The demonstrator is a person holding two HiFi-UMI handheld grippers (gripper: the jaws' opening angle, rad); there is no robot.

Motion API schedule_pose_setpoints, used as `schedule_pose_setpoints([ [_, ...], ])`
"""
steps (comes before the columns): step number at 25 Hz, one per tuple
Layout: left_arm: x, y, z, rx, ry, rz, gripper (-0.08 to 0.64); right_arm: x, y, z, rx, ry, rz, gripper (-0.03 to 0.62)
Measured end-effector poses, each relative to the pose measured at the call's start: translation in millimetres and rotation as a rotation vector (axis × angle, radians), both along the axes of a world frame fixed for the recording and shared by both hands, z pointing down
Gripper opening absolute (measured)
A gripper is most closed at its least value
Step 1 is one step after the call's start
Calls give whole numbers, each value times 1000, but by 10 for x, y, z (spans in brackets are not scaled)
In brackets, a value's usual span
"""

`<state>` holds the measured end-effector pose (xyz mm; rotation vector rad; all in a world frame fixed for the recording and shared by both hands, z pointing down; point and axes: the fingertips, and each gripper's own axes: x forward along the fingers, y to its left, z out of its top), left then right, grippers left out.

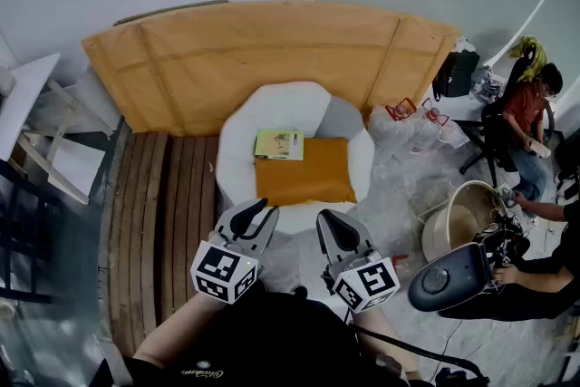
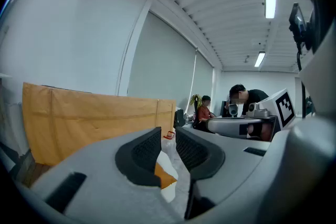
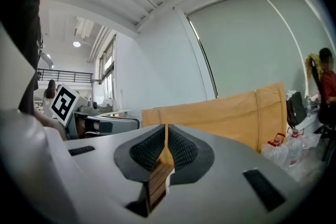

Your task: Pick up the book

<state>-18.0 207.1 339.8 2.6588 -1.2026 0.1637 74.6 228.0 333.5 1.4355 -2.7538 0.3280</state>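
Where the book lies: on white table, touching far edge of orange mat.
Left gripper: clenched, empty, at table's near side.
Right gripper: likewise clenched, empty.
Behind table: cardboard screen.

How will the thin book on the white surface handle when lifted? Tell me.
The book looks thin and soft-covered, so it is probably light and liable to sag if gripped by one edge. It lies flat at the corner of the orange pad, so a jaw would likely need to slide under an edge. Rolling or tipping seems unlikely.
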Motion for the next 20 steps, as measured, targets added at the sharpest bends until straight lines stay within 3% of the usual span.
schedule_pose_setpoints([
  [9,91,-46,19,-5,-2,-12,91,71,-41,-71,40,-16,-19,5],
  [20,407,-40,139,-23,-41,-49,91,623,-94,121,0,-53,24,5],
])
